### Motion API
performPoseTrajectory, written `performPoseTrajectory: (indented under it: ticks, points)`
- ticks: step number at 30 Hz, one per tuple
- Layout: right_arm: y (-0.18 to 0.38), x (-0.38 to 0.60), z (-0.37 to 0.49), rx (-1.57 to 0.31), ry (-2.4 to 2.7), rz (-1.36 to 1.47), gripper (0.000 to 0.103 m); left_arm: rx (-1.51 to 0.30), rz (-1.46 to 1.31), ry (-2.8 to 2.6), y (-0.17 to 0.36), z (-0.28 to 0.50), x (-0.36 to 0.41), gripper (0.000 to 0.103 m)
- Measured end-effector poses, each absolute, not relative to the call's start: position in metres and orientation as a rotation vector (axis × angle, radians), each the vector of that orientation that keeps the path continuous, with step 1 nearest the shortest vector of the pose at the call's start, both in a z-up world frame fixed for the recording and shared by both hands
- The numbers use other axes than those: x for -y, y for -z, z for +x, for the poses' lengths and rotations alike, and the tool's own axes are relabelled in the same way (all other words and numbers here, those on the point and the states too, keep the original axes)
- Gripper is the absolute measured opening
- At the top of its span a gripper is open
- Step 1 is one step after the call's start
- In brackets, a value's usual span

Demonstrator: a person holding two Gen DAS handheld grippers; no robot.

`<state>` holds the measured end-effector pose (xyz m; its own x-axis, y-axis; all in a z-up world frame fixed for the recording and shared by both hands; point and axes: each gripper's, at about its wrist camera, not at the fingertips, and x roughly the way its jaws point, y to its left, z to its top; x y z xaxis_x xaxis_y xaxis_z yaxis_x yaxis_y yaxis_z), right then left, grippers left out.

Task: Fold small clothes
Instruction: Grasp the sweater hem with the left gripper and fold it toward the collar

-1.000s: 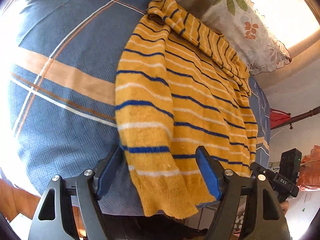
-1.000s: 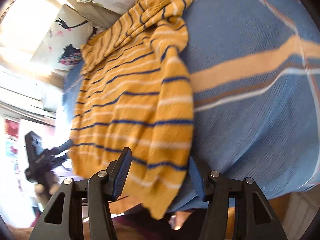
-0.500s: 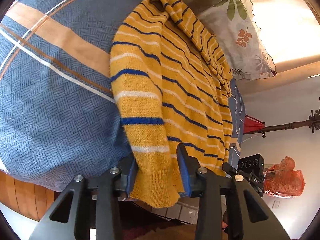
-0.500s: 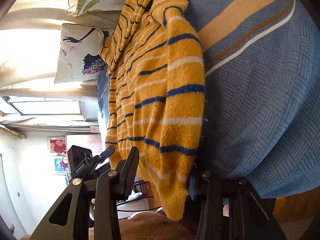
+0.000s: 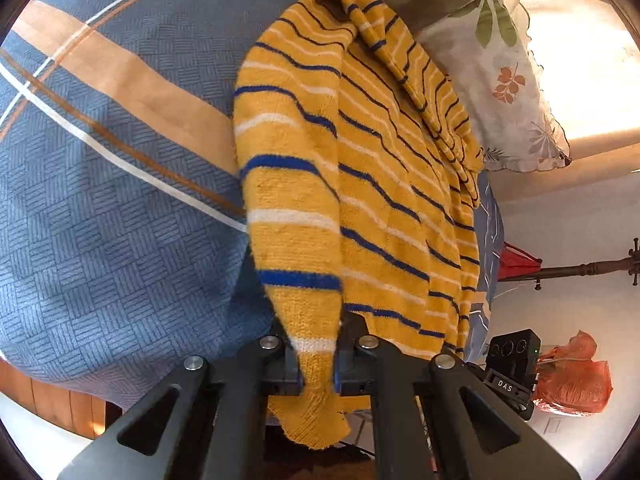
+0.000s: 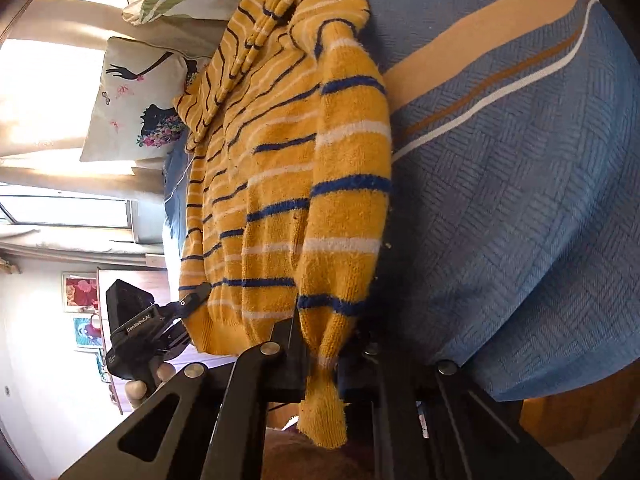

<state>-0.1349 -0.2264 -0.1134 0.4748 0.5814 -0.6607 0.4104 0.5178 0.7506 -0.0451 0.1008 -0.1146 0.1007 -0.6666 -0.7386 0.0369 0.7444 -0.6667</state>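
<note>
The yellow striped sweater (image 5: pixel 384 200) lies spread on the blue bedspread (image 5: pixel 100 220), its sleeves folded in over the body and its cuffs hanging past the bed's near edge. The left gripper (image 5: pixel 316 364) is clamped on one cuff and the right gripper (image 6: pixel 324 360) pinches the other. The fold looks barely started, though the collar end by the pillows (image 5: pixel 500 92) is hard to read; the lengthwise fold is still left.
</note>
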Motion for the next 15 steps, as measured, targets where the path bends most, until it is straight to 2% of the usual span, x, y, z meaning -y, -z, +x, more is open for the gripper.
performPoseTrajectory:
  ticks: [8, 15]
  points:
    - [0.084, 0.229, -0.141, -1.148, -0.234, 1.026, 0.009, -1.3, -0.52, 0.529, 0.071, -0.074, -0.118, 0.008]
    - [0.081, 0.227, -0.176, -1.234, -0.274, 1.003, 0.009, -1.364, -0.48, 0.519, 0.067, -0.123, -0.121, 0.008]
